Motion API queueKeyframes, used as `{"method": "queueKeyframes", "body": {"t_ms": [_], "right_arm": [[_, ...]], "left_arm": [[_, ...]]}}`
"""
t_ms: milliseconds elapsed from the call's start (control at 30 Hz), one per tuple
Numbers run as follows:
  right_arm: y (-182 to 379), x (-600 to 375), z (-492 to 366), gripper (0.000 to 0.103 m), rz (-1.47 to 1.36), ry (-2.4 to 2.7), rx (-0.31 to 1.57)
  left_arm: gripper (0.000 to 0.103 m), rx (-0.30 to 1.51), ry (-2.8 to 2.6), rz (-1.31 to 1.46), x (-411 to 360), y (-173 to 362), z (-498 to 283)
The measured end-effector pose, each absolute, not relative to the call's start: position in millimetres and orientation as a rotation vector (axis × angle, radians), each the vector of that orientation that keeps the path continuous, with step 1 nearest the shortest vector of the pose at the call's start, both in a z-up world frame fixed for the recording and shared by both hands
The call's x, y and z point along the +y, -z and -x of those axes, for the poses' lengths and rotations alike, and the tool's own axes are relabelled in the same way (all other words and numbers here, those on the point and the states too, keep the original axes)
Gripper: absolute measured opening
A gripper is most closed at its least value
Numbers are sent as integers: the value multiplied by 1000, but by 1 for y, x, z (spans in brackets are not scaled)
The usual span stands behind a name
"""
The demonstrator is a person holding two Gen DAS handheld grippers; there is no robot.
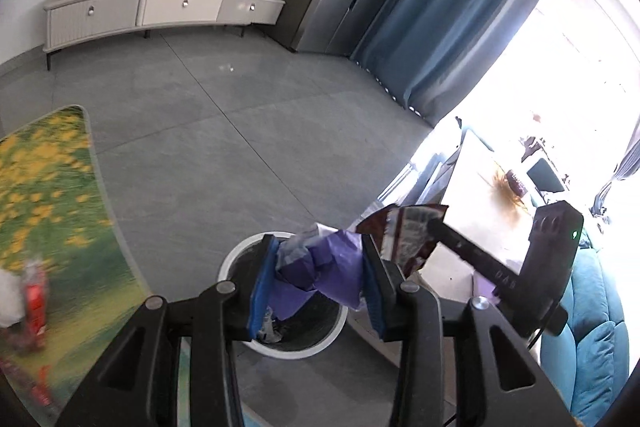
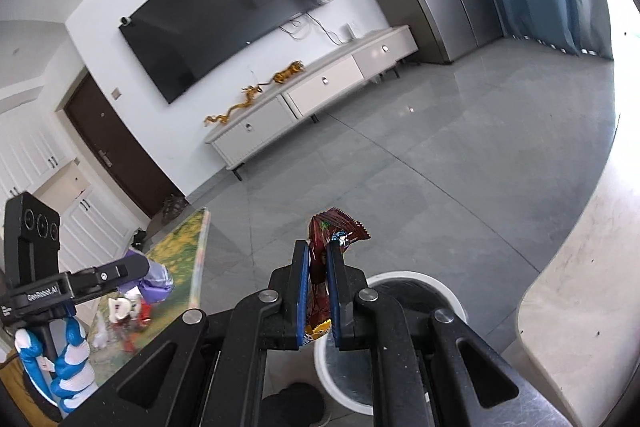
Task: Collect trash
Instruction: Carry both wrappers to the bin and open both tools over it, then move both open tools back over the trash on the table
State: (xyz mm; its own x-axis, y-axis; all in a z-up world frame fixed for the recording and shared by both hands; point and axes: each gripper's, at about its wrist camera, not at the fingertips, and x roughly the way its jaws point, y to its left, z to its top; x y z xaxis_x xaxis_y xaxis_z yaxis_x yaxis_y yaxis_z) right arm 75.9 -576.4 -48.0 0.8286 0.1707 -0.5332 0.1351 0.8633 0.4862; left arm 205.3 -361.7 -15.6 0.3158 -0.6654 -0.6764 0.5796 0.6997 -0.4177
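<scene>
Left gripper [image 1: 316, 267]: clamped on a crumpled purple wrapper [image 1: 320, 263], blue pads pressing it from both sides; seen from the right wrist, it sits at the left edge with the purple wrapper at its tip.
Right gripper [image 2: 318, 283]: nearly closed on a dark red wrapper [image 2: 320, 267], which sticks up above the fingertips and out below them.
Bin [image 1: 240, 259]: round, white rim, dark inside, standing on the grey tile floor [image 1: 224, 131]; some scraps lie at its bottom.
Purple wrapper: hangs directly above the bin's opening.
Red wrapper: in the left wrist view it is just right of the purple one, near the bin's rim; from the right wrist the bin [image 2: 420, 279] lies just beyond and below it.
Table [image 1: 60, 187]: flower-patterned top, left of the bin; blurred red and white litter [image 1: 32, 299] lies on it.
Hand [image 2: 60, 367]: blue-and-white glove on the left gripper's handle.
</scene>
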Motion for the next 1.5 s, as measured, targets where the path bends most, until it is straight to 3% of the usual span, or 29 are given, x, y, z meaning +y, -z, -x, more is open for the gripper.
{"method": "queueKeyframes", "body": {"t_ms": [233, 367, 733, 800, 1000, 1100, 1500], "right_arm": [[87, -591, -95, 12, -556, 2, 662], [100, -595, -97, 40, -561, 28, 695], [85, -601, -79, 57, -560, 68, 687], [76, -598, -76, 71, -544, 76, 671], [29, -574, -61, 99, -484, 103, 592], [8, -559, -58, 103, -457, 106, 552], [-71, -482, -44, 103, -340, 58, 412]], "left_arm": [[52, 1004, 817, 119, -400, 44, -218], [57, 1021, 821, 129, -409, 48, -220], [58, 976, 810, 114, -385, 30, -207], [58, 953, 791, 114, -372, 22, -205], [58, 877, 737, 146, -320, -1, -196], [58, 837, 707, 152, -291, -13, -191], [58, 707, 569, 194, -171, -53, -167]]}}
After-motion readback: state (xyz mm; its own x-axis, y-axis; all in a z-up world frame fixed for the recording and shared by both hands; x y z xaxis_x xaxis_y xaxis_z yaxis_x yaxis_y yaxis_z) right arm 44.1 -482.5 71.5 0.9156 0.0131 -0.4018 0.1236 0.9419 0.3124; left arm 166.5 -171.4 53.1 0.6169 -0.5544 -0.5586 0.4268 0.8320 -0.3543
